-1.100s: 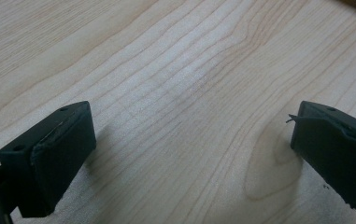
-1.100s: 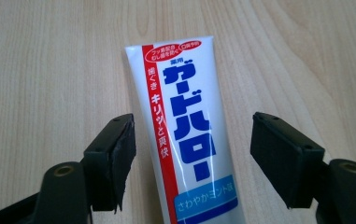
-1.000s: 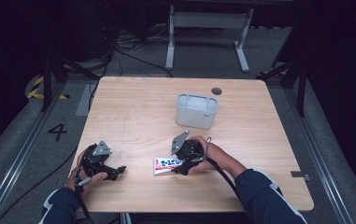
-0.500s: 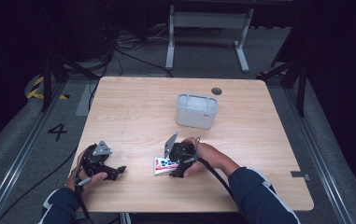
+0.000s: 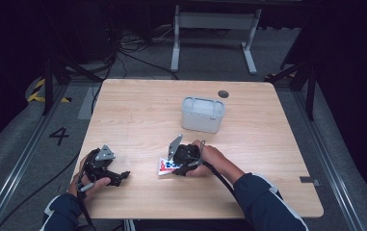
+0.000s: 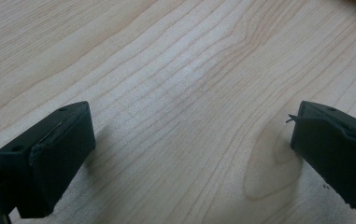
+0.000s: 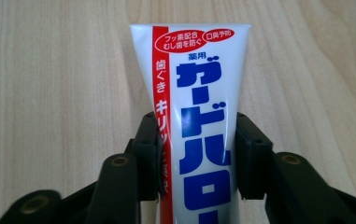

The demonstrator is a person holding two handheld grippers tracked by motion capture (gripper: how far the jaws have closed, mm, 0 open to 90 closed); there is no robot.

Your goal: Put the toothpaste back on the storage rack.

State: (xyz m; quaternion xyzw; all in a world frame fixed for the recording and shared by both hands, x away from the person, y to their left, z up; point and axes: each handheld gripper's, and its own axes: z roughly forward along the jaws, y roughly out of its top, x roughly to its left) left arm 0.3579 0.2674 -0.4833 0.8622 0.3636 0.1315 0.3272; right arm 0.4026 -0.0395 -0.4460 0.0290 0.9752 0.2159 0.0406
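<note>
A white toothpaste tube [image 5: 165,167] with blue and red lettering lies on the wooden table [image 5: 268,144], near the front middle. My right gripper [image 5: 175,166] points left over it. In the right gripper view its jaws have just been closing, and the pads now press both sides of the tube [image 7: 199,70], so the right gripper [image 7: 196,140] is shut on it. The tube's flat crimped end points away from the camera. My left gripper [image 5: 122,177] rests at the front left, held in a hand. Its jaws stand wide apart over bare wood, and the left gripper [image 6: 189,144] holds nothing.
A grey open-topped container [image 5: 203,114] stands on the table behind the right gripper. A small dark round disc [image 5: 223,94] sits near the table's far edge. Cables and a metal stand lie on the floor beyond the table.
The right gripper has shifted a little to the left along the tube and its jaws have closed onto it. The left gripper has kept still.
</note>
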